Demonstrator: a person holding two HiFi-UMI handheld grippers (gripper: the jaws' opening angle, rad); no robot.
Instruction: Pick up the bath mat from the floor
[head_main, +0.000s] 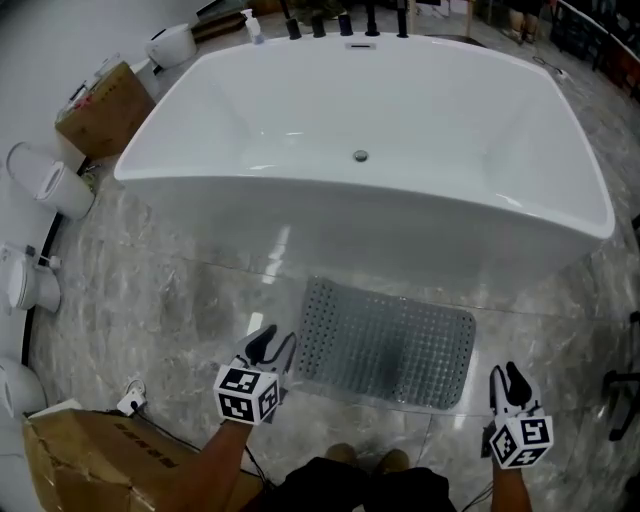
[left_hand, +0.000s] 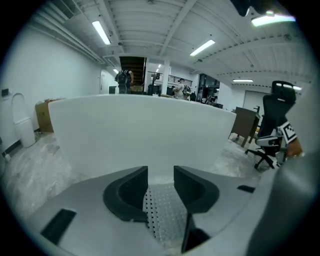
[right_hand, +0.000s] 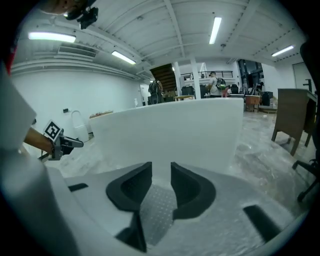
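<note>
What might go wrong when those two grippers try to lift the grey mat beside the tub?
The bath mat lies flat on the glossy floor, so the open left gripper may skid over its edge rather than get under it. The right gripper, also open, sits just off the mat's near right corner and might close on nothing. The mat looks limp; lifted by one edge, it may sag and drag against the bathtub.

1. The right gripper (right_hand: 161, 172) is holding its jaws apart.
2. The perforated bath mat (right_hand: 157, 212) is showing through the gap between them.
3. The white bathtub (right_hand: 170, 132) is standing just beyond.
</note>
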